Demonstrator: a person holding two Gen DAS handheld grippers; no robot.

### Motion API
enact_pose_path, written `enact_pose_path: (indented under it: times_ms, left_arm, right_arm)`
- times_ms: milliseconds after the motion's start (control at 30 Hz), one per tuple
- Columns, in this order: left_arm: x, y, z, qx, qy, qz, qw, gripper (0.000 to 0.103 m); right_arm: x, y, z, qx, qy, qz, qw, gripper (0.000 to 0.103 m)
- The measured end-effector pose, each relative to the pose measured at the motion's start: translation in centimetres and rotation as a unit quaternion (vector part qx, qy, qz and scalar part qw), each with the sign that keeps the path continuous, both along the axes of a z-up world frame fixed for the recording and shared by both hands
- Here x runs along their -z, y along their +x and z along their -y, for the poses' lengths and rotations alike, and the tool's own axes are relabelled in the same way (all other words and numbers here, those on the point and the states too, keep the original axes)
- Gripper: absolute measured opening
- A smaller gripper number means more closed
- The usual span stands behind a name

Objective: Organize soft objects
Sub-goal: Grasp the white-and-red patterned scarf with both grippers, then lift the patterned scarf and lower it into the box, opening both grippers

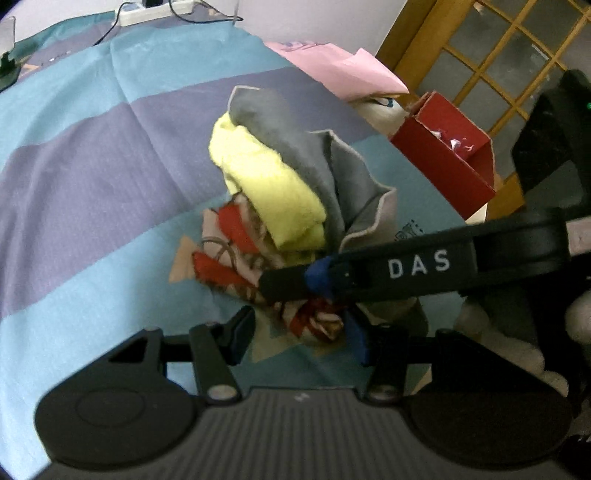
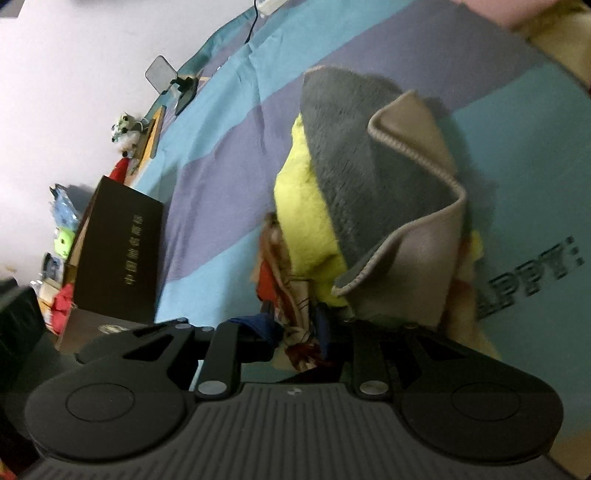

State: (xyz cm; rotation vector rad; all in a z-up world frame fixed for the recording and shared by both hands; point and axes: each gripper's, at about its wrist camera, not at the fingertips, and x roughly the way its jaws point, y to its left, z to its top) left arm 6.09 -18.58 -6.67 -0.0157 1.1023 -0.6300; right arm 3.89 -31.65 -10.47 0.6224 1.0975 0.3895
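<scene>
A pile of soft cloths lies on the striped bedspread [image 1: 92, 155]: a grey cloth [image 1: 295, 136] on top, a yellow fluffy cloth [image 1: 273, 184] under it, and a red-and-beige patterned cloth [image 1: 236, 254] at the bottom. My left gripper [image 1: 299, 334] is open, its fingers on either side of the patterned cloth's near end. My right gripper [image 1: 291, 284] reaches in from the right across that cloth. In the right wrist view the right gripper [image 2: 295, 332] is closed on the patterned cloth [image 2: 299, 343], with the grey cloth [image 2: 369, 184] and the yellow cloth [image 2: 303, 214] just ahead.
A red open box [image 1: 447, 155] stands at the bed's right edge beside a pink cloth [image 1: 340, 66] and a wooden lattice door [image 1: 498, 51]. A power strip [image 1: 155, 11] lies at the far edge. A dark box [image 2: 118, 251] and a small mirror [image 2: 162, 75] sit at the left.
</scene>
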Motion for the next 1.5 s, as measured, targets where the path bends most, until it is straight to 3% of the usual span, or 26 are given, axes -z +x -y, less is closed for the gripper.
enact_pose_path:
  times_ms: [100,267,467,700,800,1067,1133,1200,1400,1500]
  left_arm:
    - [0.2,0.2,0.0,0.002,-0.003,0.003,1.0,0.042]
    - [0.2,-0.1,-1.7,-0.001,-0.016,-0.002,0.9999,0.035]
    - [-0.2,-0.4,-4.4,-0.02,-0.015,0.009,0.9996,0.031]
    - [0.1,-0.8,-7.2,-0.046,-0.016,0.009,0.9988,0.03]
    - [0.2,-1.0,-7.5,-0.046,-0.024,0.01,0.9986,0.036]
    - [0.4,-1.1,-6.4,-0.038,-0.043,0.027,0.998,0.036]
    - [0.4,-1.2,-6.4,-0.031,-0.045,0.031,0.998,0.041]
    - [0.4,-1.4,-6.3,-0.023,-0.043,0.038,0.9981,0.056]
    - [0.8,-1.0,-7.2,-0.026,-0.063,0.042,0.9968,0.057]
    - [0.9,-0.4,-7.0,-0.025,-0.065,0.054,0.9961,0.054]
  right_arm:
    - [0.2,0.3,-0.7,-0.013,0.028,-0.015,0.999,0.006]
    - [0.0,0.7,-2.4,-0.032,0.032,-0.017,0.999,0.007]
    - [-0.8,0.8,-4.2,-0.056,-0.019,0.011,0.998,0.007]
    - [-0.7,0.8,-5.6,-0.052,-0.031,0.015,0.998,0.007]
    - [-0.6,0.7,-5.5,-0.034,-0.029,0.012,0.999,0.006]
    - [-0.5,0.1,-5.2,0.018,-0.018,-0.004,1.0,0.004]
    - [-0.7,-0.1,-5.6,0.018,-0.03,0.003,0.999,0.004]
    - [-0.9,-0.4,-6.2,0.014,-0.045,0.018,0.999,0.004]
    - [-0.8,-0.4,-7.3,0.011,-0.076,0.063,0.995,0.0]
    - [-0.8,-0.1,-6.9,0.026,-0.067,0.051,0.996,0.0]
